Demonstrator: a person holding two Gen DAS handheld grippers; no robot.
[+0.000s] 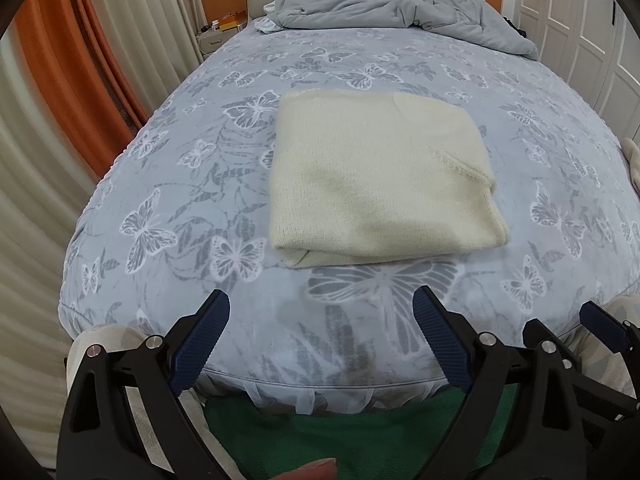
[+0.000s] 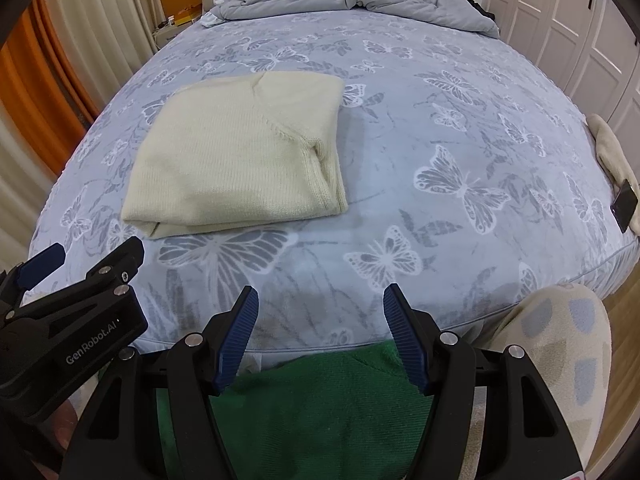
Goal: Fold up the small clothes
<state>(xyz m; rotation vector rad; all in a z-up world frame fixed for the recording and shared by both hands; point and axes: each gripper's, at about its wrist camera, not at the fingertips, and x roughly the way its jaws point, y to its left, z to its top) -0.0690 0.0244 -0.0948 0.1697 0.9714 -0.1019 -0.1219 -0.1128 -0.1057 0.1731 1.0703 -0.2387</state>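
Note:
A cream knitted sweater (image 1: 376, 176) lies folded into a neat rectangle on the butterfly-print bed sheet (image 1: 200, 184); it also shows in the right wrist view (image 2: 240, 160). My left gripper (image 1: 322, 300) is open and empty, over the bed's near edge, short of the sweater. My right gripper (image 2: 320, 296) is open and empty, to the right of the sweater's near edge. The left gripper's body (image 2: 72, 312) shows at the left of the right wrist view. The right gripper's finger (image 1: 600, 324) shows at the right of the left wrist view.
A crumpled grey duvet (image 1: 392, 4) lies at the bed's head. A cream cloth (image 2: 612, 148) and a dark phone (image 2: 625, 204) sit at the bed's right edge. Green fabric (image 2: 320, 412) lies below the grippers. Curtains (image 1: 60, 120) stand left, white wardrobe doors (image 2: 560, 28) right.

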